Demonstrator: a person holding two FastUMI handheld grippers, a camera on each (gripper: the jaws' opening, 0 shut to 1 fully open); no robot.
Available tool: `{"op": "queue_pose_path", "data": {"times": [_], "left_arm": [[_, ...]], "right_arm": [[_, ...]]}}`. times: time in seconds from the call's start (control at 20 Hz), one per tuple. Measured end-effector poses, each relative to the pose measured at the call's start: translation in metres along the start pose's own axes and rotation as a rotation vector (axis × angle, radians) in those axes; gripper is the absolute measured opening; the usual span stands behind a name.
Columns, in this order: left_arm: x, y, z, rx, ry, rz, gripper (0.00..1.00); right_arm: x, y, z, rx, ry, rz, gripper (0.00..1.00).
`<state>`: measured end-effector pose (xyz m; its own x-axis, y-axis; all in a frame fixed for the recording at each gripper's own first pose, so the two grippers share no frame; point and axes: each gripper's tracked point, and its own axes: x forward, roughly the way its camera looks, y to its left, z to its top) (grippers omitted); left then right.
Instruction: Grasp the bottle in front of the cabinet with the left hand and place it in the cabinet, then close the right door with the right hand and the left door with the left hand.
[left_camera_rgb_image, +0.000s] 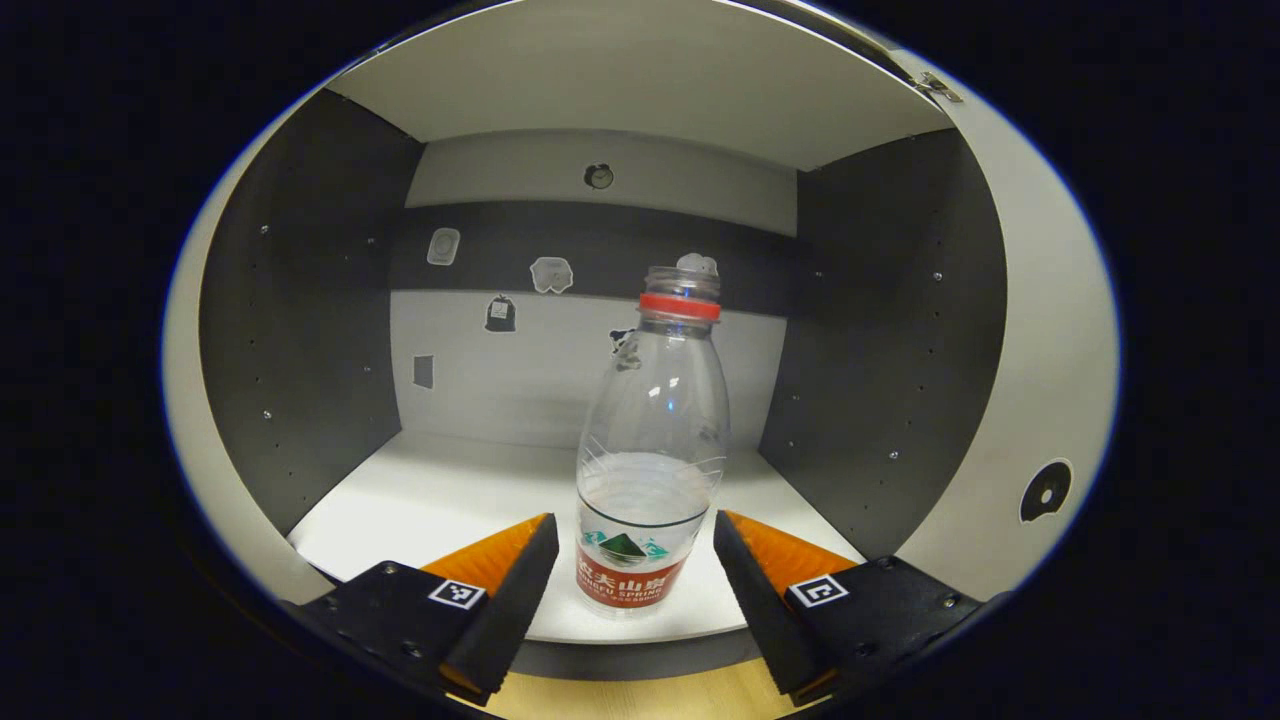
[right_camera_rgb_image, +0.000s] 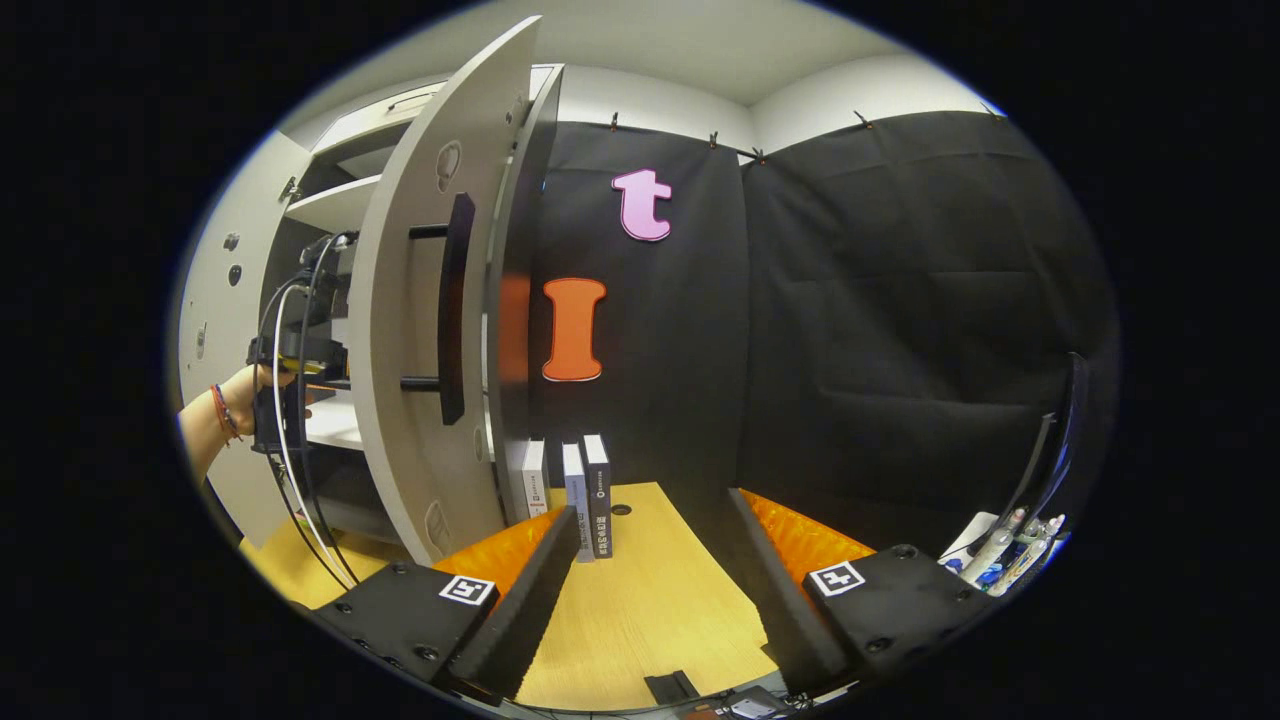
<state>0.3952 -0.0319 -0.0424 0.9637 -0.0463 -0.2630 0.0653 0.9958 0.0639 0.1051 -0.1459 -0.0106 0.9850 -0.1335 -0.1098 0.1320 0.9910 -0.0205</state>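
Observation:
A clear plastic bottle (left_camera_rgb_image: 652, 420) with a red neck ring and a red label stands upright near the front edge of the white cabinet shelf (left_camera_rgb_image: 440, 500). My left gripper (left_camera_rgb_image: 635, 530) is open around its lower part, with a narrow gap on the left side. Both cabinet doors stand open, at the view's left (left_camera_rgb_image: 185, 400) and right (left_camera_rgb_image: 1040, 330). In the right gripper view, my right gripper (right_camera_rgb_image: 650, 510) is open and empty above the wooden table (right_camera_rgb_image: 640, 610). The right door (right_camera_rgb_image: 400, 400) with its black bar handle (right_camera_rgb_image: 455, 310) stands ajar to its left. Beyond it, a hand (right_camera_rgb_image: 225, 410) holds the other gripper inside the cabinet.
Three upright books (right_camera_rgb_image: 580, 490) stand on the table beside the cabinet's right side. A holder with pens (right_camera_rgb_image: 1000, 550) sits at the far right. Small stickers dot the cabinet's back wall (left_camera_rgb_image: 550, 275). White and black cables (right_camera_rgb_image: 290, 470) hang from the other gripper.

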Motion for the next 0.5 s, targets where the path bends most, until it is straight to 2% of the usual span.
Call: {"op": "queue_pose_path", "data": {"times": [0.1, 0.15, 0.25, 0.5], "left_arm": [[-0.011, 0.002, 0.005, 0.018, -0.026, -0.007, 0.95], [-0.019, 0.003, 0.007, 0.030, -0.041, -0.005, 0.95], [-0.042, 0.007, 0.009, 0.037, -0.062, 0.000, 0.95], [-0.116, 0.019, 0.018, -0.025, -0.138, -0.029, 0.96]], "right_arm": [[0.000, 0.004, 0.003, 0.002, -0.005, 0.008, 0.89], [0.001, 0.006, 0.004, 0.003, -0.008, 0.010, 0.98], [0.001, 0.007, 0.004, 0.011, -0.011, 0.011, 0.98], [0.008, 0.010, 0.015, 0.008, -0.044, 0.026, 0.98]]}}
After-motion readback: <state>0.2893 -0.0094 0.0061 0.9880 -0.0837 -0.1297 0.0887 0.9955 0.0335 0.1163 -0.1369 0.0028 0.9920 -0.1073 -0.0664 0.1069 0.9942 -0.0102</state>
